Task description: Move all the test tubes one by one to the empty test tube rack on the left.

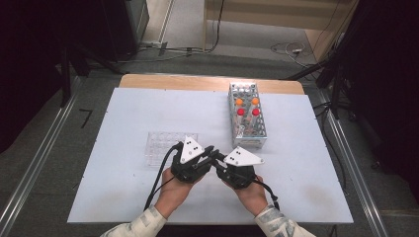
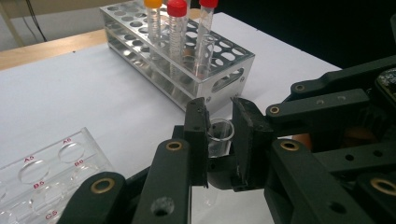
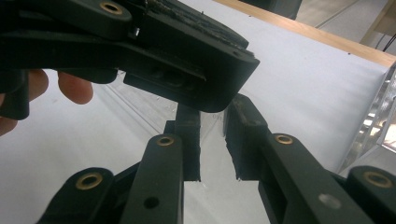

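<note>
**Carefully now: a bare glass tube changing hands**

Right at the table's (image 1: 123, 197) six o'clock edge, both hands meet over the white sheet. At one o'clock from them stands the metal rack (image 1: 247, 116) with capped tubes, and at ten o'clock lies the clear well plate (image 1: 165, 143).

Between the jaws of the left gripper (image 2: 219, 135) sits an open, uncapped tube (image 2: 220, 133), upright, the jaws narrowed around it just below its rim. The right gripper (image 3: 212, 140) points in from three o'clock, jaws narrow with a gap; whether they pinch the tube I cannot tell.

I judge the tube light, stiff, slick and brittle: grip mid-body, gently, not on the thin lip.
</note>
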The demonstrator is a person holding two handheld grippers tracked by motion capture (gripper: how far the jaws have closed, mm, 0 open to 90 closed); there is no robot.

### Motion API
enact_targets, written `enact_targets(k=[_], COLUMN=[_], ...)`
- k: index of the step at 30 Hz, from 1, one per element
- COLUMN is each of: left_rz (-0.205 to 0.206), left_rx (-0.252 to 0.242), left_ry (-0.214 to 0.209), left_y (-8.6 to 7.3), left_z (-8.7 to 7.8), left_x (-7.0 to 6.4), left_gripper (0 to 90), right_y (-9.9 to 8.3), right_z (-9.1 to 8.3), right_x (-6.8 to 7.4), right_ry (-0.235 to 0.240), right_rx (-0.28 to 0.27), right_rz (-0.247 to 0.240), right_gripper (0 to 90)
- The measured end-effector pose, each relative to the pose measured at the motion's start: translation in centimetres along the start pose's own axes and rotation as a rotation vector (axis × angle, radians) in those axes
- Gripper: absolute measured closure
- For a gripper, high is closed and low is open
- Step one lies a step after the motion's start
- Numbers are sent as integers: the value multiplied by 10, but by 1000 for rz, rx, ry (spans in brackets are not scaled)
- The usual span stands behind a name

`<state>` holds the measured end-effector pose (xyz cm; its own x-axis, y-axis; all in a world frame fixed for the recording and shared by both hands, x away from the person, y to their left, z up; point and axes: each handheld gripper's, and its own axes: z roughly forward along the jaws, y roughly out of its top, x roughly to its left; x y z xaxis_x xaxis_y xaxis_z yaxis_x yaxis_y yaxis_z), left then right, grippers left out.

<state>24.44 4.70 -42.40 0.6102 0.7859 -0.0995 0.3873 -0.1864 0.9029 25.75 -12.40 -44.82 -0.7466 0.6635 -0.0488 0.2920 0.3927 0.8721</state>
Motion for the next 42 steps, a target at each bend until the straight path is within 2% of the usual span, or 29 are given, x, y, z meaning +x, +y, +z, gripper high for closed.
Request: enact_targets(k=[4, 6, 9, 13, 18, 30, 35, 39, 42], left_rz=[-7, -12, -20, -37, -45, -64, -70, -70, -75], left_rx=[-2, -5, -10, -19, -28, -55, -76, -101, -116], left_ry=[-4, -4, -7, -11, -16, -6, 3, 27, 62], left_y=[0, 1, 1, 3, 6, 11, 15, 19, 22], left_z=[0, -1, -3, -6, -10, -21, -30, -39, -48], left_x=[1, 1, 3, 6, 9, 18, 23, 28, 36], left_gripper=[768, 768, 768, 769, 768, 768, 768, 768, 768], right_y=[0, 0, 0, 1, 1, 1, 0, 0, -1], right_z=[0, 0, 1, 1, 2, -1, -2, -3, -4], right_x=[0, -1, -2, -3, -3, -5, -6, -8, -9], right_ry=[3, 7, 25, 56, 66, 68, 63, 61, 55], right_rx=[-2, -1, 11, 22, 37, 39, 42, 41, 43], right_rz=[4, 6, 19, 37, 40, 44, 48, 46, 53], right_gripper=[726, 697, 532, 365, 271, 250, 250, 250, 250])
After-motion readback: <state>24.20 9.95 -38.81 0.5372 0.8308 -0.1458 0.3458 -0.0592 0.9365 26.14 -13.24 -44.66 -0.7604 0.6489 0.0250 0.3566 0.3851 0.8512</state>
